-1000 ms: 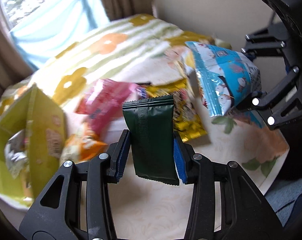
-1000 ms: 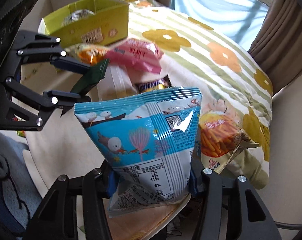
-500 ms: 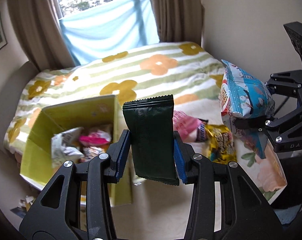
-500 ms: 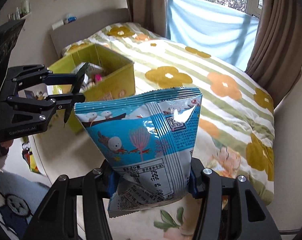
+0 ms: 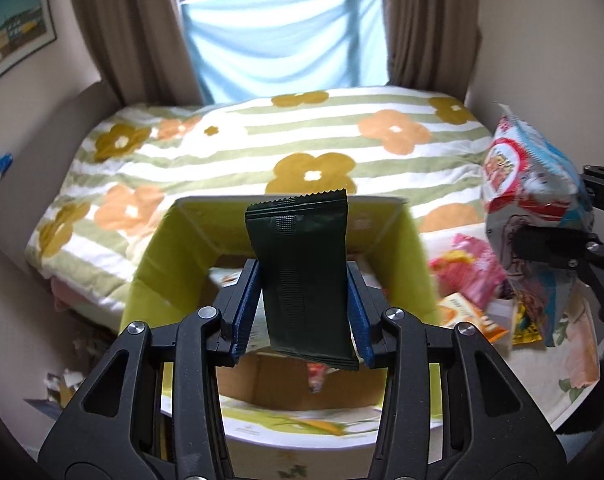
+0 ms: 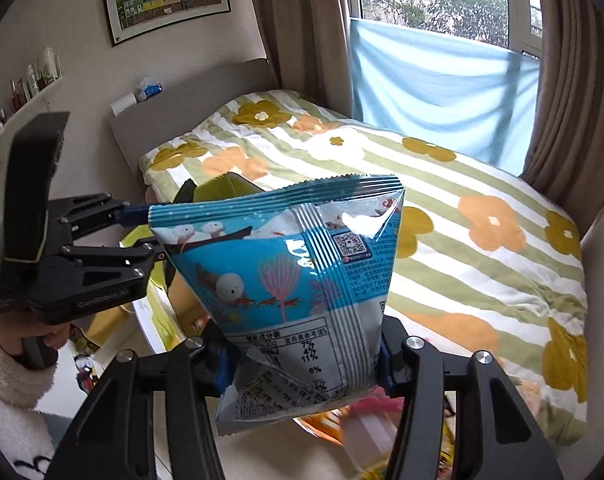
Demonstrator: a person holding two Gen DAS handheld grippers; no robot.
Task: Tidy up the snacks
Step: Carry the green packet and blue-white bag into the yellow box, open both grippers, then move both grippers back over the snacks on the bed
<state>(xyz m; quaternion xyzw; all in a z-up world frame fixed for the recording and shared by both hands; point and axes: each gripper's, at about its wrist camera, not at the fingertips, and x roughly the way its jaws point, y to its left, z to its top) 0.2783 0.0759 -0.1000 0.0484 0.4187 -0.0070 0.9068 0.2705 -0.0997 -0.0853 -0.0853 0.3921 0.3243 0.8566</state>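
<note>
Box (image 5: 170, 256), yellow-green cardboard, open-topped, a few wrappers inside. Your left hand-held gripper (image 5: 302, 312) clamps a flat dark green packet (image 5: 302, 276) above it; your right hand-held gripper (image 6: 302, 364) pinches a glossy blue puffy bag (image 6: 286, 264).

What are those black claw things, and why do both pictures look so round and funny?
They are grabbers that a person holds, one in each hand. Each carries a small wide-eyed camera looking along its two fingers, which bends the picture round. One picture comes from the left gripper; it pinches a dark green snack packet above a yellow-green box that already has some snacks inside. The other comes from the right gripper, which pinches a blue snack bag with little white birds on it. More snacks lie on a table beside the box. Behind is a bed with a flowered blanket.
</note>
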